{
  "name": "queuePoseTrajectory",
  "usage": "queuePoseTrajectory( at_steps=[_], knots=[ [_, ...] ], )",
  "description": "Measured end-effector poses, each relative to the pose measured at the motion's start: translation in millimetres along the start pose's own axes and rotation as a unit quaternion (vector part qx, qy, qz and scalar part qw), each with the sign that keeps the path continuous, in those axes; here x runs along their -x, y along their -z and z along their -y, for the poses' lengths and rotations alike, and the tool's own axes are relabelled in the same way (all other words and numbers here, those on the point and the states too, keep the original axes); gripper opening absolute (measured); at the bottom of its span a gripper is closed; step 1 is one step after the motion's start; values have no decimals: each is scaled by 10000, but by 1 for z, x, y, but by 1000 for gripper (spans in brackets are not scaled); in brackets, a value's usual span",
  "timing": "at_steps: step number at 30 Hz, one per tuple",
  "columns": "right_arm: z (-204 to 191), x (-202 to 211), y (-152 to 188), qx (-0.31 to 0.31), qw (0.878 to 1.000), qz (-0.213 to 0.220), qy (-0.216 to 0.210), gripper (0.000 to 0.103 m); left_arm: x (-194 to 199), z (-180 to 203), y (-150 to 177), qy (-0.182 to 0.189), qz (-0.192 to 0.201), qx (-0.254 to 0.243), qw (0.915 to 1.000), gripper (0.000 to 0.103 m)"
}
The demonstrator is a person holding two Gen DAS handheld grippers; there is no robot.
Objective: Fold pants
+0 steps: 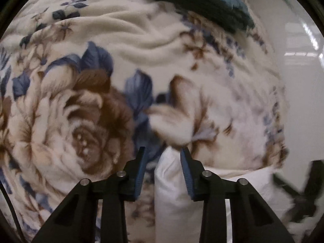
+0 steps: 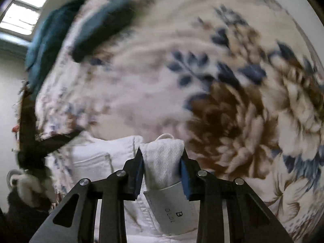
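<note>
Nearest to us in the left wrist view, our left gripper [image 1: 163, 151] points steeply down with its black arms and blue-padded fingers [image 1: 141, 170] set a little apart. A bunched fold of the white cotton pants [image 1: 172, 192] stands between them; the right pad lies against the cloth, while a gap shows beside the left pad, so we cannot tell whether the fold is truly pinched.

In the right wrist view, our right gripper [image 2: 162, 154] is clamped on a thick folded edge of the same white pants [image 2: 164, 162], both blue pads pressed to the ribbed fabric. A pale label [image 2: 174, 210] with dark printed letters hangs just below the grip, and a seam and pocket of the pants spread to the left.

The pants lie at the near edge of a cream plush blanket [image 1: 141, 36] printed with large brown roses and blue leaves, which fills both views beyond the fingers.

Farther off, a dark teal folded garment [image 1: 202, 4] rests on the blanket's far side, blurred in the right wrist view [image 2: 50, 40]. Past it, a pale wall [image 1: 293, 70] shows.
</note>
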State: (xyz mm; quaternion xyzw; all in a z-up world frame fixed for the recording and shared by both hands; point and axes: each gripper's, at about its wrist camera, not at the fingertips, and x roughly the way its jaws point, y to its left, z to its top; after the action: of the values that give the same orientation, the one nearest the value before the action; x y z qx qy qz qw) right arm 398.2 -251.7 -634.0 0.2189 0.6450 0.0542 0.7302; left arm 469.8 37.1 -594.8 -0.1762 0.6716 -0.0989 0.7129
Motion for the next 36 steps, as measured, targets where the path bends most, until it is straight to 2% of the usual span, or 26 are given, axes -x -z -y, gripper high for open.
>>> queuePoseTrajectory(
  at_steps=[1,3,4,5,8,9,11,14,16,20,22,24,25,26,27,28,29,31,32,33,34,35,36],
  knots=[
    [3,-8,-1,-66,9999,-155,20,44,4,-1,-2,-61,34,-4,10000,36],
    [12,-18,-2,-296,9984,-476,-10,60,16,-3,0,-205,205,-45,9996,61],
    [15,-17,-3,-389,9976,-573,-26,66,23,-6,3,-278,323,24,9991,70],
    [19,-14,-4,-470,9967,-657,3,67,26,-10,7,-322,379,101,9987,82],
    [21,0,-3,-499,9962,-679,217,68,31,-22,22,-531,403,288,9974,87],
    [20,8,-2,-447,9967,-624,247,68,31,-24,26,-574,454,321,9968,97],
    [8,21,-3,-271,9978,-502,345,71,33,-28,38,-700,498,391,9955,101],
    [-30,34,-6,393,9979,-471,188,80,35,-33,59,-1307,501,427,9892,101],
    [-70,29,-8,974,9929,-683,92,82,39,-40,72,-1850,603,531,9794,101],
    [-169,-15,-10,2237,9664,-1261,-85,82,34,-62,90,-2361,504,868,9665,101],
    [-215,-48,-7,2806,9468,-1574,-106,82,27,-75,96,-2304,361,1102,9662,101],
    [-249,-92,-3,3266,9250,-1927,256,81,22,-87,102,-2232,262,1291,9658,101],
    [-256,-107,-2,3334,9190,-2068,399,77,21,-90,104,-2213,255,1329,9658,101],
    [-267,-129,3,3530,9040,-2353,535,71,21,-93,105,-2191,265,1346,9660,101],
    [-273,-145,10,3721,8894,-2568,677,50,21,-94,107,-2149,291,1362,9667,101],
    [-277,-164,17,3915,8733,-2731,973,41,21,-95,108,-2090,316,1372,9677,101],
    [-277,-170,19,3880,8736,-2758,1012,38,22,-98,111,-2048,328,1386,9684,101],
    [-268,-174,13,3232,8976,-2909,721,33,24,-100,115,-1854,364,1454,9712,101],
    [-254,-172,0,2516,9187,-3025,328,32,24,-100,120,-1777,373,1464,9724,101],
    [-235,-171,-12,1737,9325,-3166,-40,29,23,-98,123,-1683,382,1472,9739,101],
    [-208,-170,-23,748,9399,-3301,-454,26,23,-96,127,-1612,394,1476,9750,101],
    [-174,-168,-30,-421,9374,-3333,-911,25,21,-91,133,-1535,395,1477,9762,101],
    [-153,-166,-31,-1038,9316,-3279,-1177,22,19,-90,135,-1488,370,1487,9769,101]
  ],
)
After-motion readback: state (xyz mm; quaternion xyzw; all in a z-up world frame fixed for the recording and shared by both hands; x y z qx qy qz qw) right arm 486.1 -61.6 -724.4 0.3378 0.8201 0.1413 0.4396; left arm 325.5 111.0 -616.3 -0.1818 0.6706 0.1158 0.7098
